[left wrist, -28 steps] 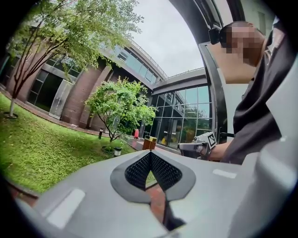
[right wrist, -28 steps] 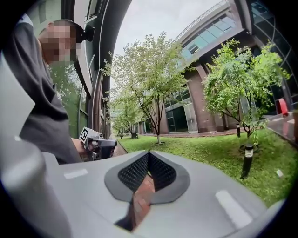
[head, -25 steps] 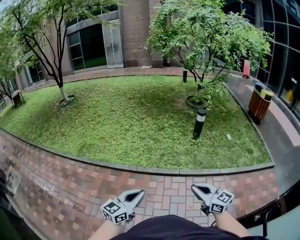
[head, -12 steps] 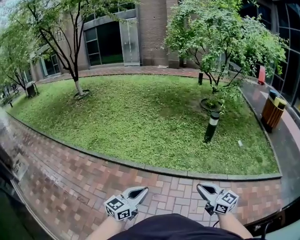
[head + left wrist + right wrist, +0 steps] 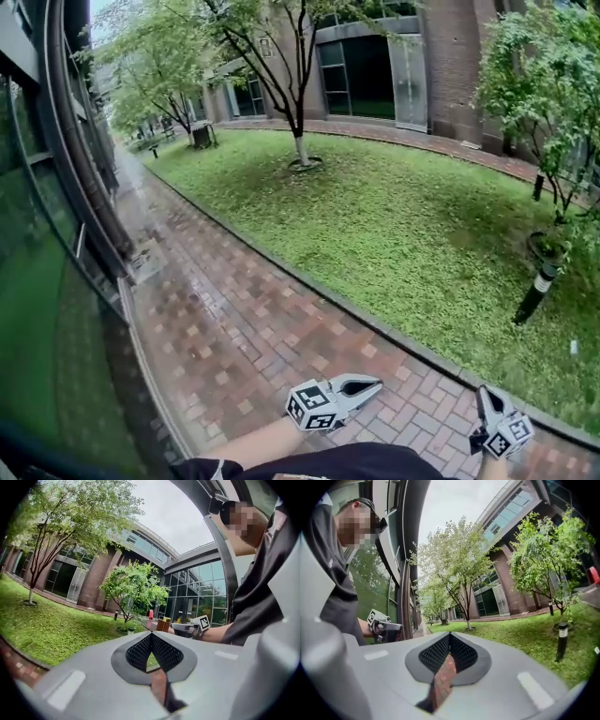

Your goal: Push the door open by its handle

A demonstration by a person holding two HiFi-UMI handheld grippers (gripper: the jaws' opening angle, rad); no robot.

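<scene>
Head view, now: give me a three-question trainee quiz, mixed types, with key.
1. True or false: the left claw is clamped on a door handle.
2. Pick one: in the head view, what ground lies below the right claw? A) lawn B) brick paving C) bare concrete
3. Fill in: the glass wall stands on the person's ____ side.

Key: 1 false, both claws are shut with nothing between them. 2 B. 3 left.
</scene>
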